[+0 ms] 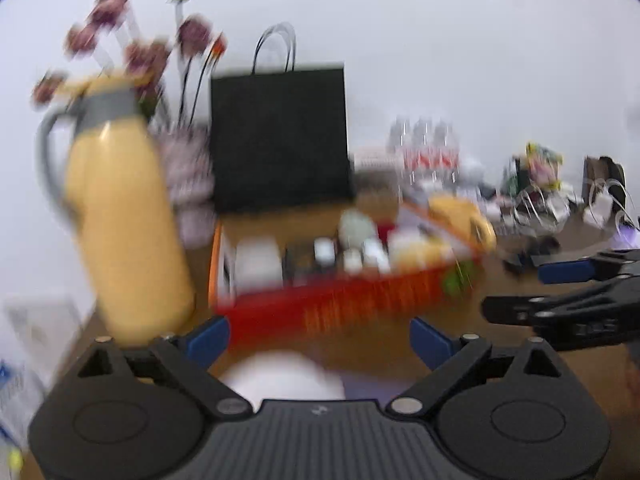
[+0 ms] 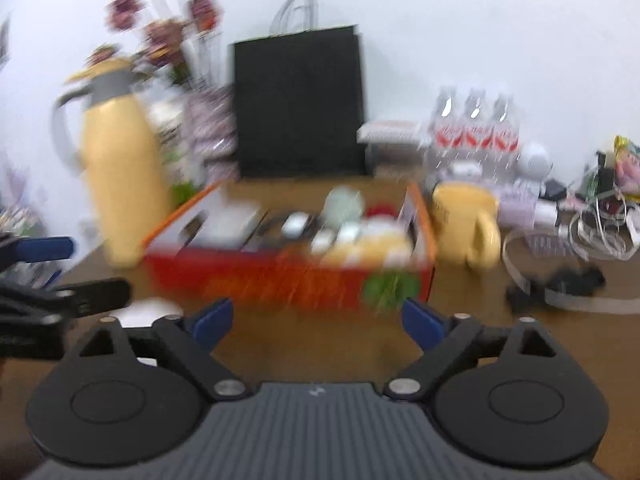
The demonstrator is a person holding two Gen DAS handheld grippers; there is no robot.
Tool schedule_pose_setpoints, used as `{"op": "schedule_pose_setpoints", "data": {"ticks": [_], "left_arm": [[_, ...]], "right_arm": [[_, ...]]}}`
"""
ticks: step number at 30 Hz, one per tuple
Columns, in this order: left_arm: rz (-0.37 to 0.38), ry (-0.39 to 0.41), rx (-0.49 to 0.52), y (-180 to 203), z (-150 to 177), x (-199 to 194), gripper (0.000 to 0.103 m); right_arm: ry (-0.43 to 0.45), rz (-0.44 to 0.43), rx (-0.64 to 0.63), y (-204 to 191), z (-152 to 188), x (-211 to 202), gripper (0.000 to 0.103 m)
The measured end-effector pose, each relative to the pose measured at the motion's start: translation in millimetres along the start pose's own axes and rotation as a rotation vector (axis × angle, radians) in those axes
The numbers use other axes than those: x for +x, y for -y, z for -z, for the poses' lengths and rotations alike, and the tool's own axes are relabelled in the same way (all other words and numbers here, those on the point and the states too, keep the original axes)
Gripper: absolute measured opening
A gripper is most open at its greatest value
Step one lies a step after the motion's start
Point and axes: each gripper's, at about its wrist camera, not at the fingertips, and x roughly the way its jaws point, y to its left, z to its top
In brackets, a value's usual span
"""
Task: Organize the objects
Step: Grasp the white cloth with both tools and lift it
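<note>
A red box (image 1: 352,296) (image 2: 296,276) with an orange rim stands on the wooden table and holds several small white, pale green and yellow items. My left gripper (image 1: 320,338) is open in front of it with nothing between its blue pads. A white rounded object (image 1: 284,376) lies just under it. My right gripper (image 2: 318,322) is also open and empty, facing the box's front wall. Each gripper shows at the other view's edge: the right gripper (image 1: 560,292) and the left gripper (image 2: 60,276). Both views are blurred.
A tall yellow jug (image 1: 124,216) (image 2: 120,172) with a grey handle stands left of the box. A black paper bag (image 1: 280,136) (image 2: 298,104) and flowers (image 1: 132,40) are behind. A yellow mug (image 2: 468,224), water bottles (image 2: 476,124) and tangled cables (image 2: 592,220) lie right.
</note>
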Motion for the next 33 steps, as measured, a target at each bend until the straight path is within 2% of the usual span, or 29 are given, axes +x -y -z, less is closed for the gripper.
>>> {"op": "schedule_pose_setpoints", "data": {"ticks": [3, 6, 8, 10, 11, 13, 14, 17, 20, 23, 25, 27, 29, 31, 33], "left_arm": [[0.006, -0.065, -0.012, 7, 44, -44, 0.096], [0.031, -0.095, -0.029, 9, 73, -89, 0.096], [0.029, -0.083, -0.038, 3, 81, -109, 0.098], [-0.016, -0.048, -0.059, -7, 81, -116, 0.103], [-0.05, -0.036, -0.076, -13, 79, -115, 0.103], [-0.091, -0.04, -0.096, -24, 72, -101, 0.103], [-0.087, -0.037, -0.098, -30, 69, -92, 0.103], [-0.058, -0.017, -0.118, -49, 55, -54, 0.102], [-0.02, -0.003, -0.141, -71, 42, -5, 0.1], [-0.032, -0.052, -0.129, -83, 33, 34, 0.09], [-0.008, -0.077, -0.143, -91, 29, 54, 0.083], [0.025, -0.107, -0.176, -100, 28, 70, 0.068], [0.052, -0.126, -0.219, -107, 30, 83, 0.059], [0.094, -0.141, -0.268, -116, 35, 90, 0.037], [0.114, -0.132, -0.303, -119, 40, 89, 0.026]], "right_arm": [[-0.067, -0.024, -0.05, -12, 42, -49, 0.098], [-0.113, -0.011, -0.14, -21, 73, -96, 0.103], [-0.123, 0.001, -0.127, -19, 85, -120, 0.103], [-0.117, 0.0, -0.087, -16, 89, -132, 0.103], [-0.1, -0.004, -0.068, -14, 89, -135, 0.099], [-0.088, -0.014, -0.062, -16, 84, -133, 0.08], [-0.08, -0.023, -0.065, -19, 80, -128, 0.063], [-0.021, -0.089, -0.068, -30, 63, -108, 0.054], [-0.028, -0.166, -0.048, -42, 42, -59, 0.044], [-0.076, -0.191, -0.038, -59, 27, -1, 0.038], [-0.105, -0.221, -0.017, -68, 21, 34, 0.034], [-0.138, -0.253, 0.001, -78, 17, 66, 0.033], [-0.158, -0.243, -0.004, -90, 16, 91, 0.033], [-0.167, -0.216, -0.02, -97, 17, 107, 0.033], [-0.158, -0.226, -0.026, -101, 21, 115, 0.038]]}}
